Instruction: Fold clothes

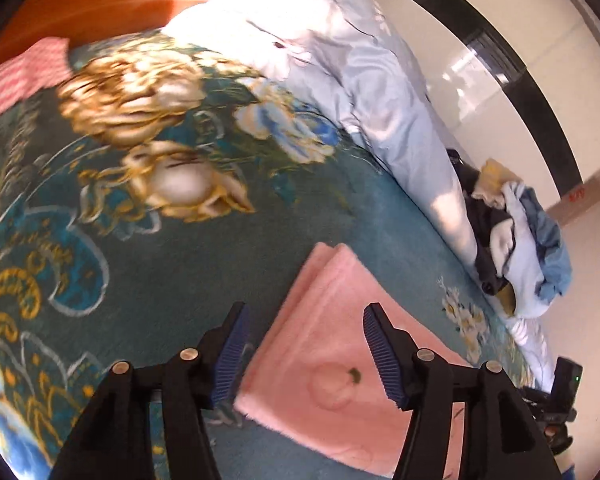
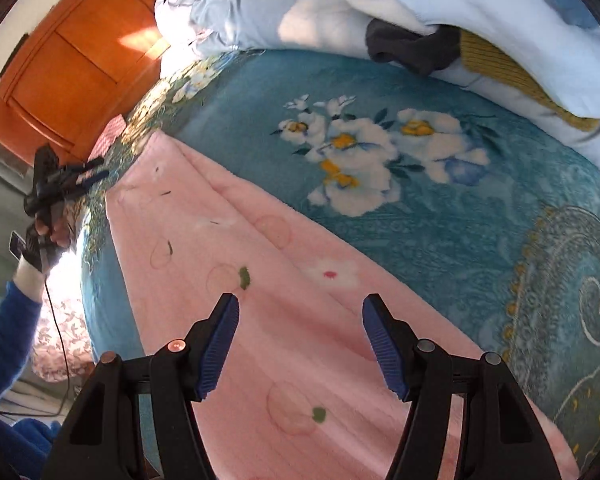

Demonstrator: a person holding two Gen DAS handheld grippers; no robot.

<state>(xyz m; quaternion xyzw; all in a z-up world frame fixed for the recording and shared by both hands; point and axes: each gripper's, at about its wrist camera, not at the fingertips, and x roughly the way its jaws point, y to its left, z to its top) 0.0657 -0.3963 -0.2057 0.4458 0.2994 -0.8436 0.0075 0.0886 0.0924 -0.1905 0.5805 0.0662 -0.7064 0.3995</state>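
Bedroom scene: a pink garment (image 2: 284, 320) is laid folded on a teal floral blanket (image 2: 440, 216).

Both tools are held above the cloth with nothing gripped: the left gripper (image 1: 304, 354) is seen with jaws spread over one end, the right gripper (image 2: 300, 346) likewise spread over the other end. A crease along the garment suggests a lengthwise fold already made. Unfolded clothes (image 1: 528, 248) are heaped beside a pale duvet (image 1: 360, 60), presumably awaiting their turn.

Black tool (image 2: 300, 344), ribbed blue pads (image 2: 219, 346), blue sleeve (image 2: 4, 332)
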